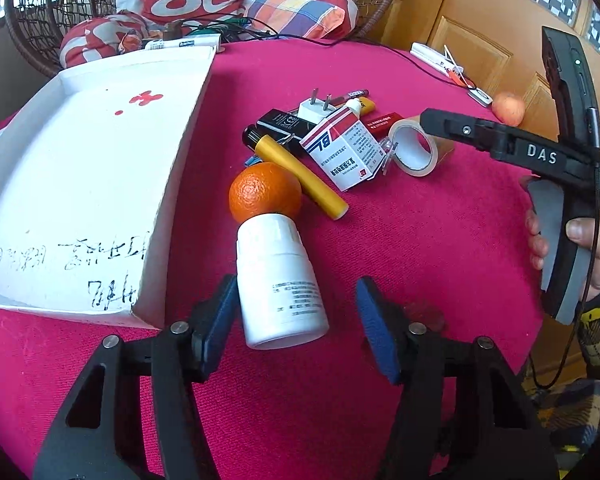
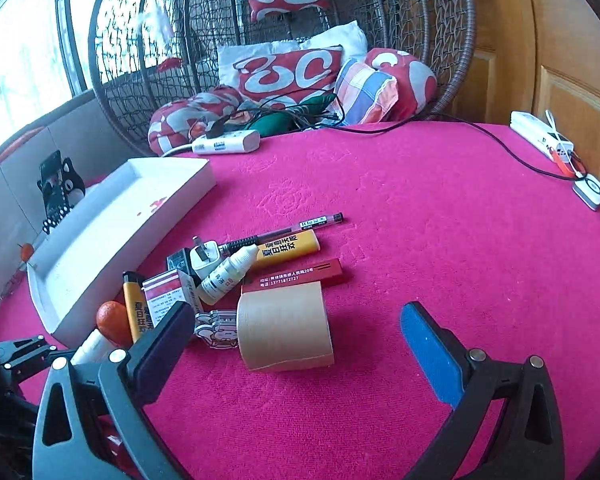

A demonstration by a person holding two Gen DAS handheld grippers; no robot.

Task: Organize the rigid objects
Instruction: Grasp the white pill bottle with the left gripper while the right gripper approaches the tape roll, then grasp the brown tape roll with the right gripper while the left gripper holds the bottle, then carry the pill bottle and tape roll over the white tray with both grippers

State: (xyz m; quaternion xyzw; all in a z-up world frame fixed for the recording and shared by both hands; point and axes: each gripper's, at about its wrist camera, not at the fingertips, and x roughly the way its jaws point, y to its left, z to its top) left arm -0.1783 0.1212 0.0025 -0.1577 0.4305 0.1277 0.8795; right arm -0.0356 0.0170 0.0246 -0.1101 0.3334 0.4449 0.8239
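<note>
Magenta tablecloth (image 2: 420,200); left jaws bracket white bottle (image 1: 278,280) ungripped, right jaws gape.

Behind the table (image 2: 420,200) with its pink cloth I see a wicker hanging chair (image 2: 440,20) stuffed with red-and-white cushions (image 2: 288,70) and a plaid pillow (image 2: 364,90). A white power strip (image 2: 226,142) lies at the table's far edge, a black cable (image 2: 500,144) trails right toward a small white device (image 2: 590,192). Wooden door panels (image 1: 472,40) stand to the right, and a bright window (image 2: 16,60) sits far left
</note>
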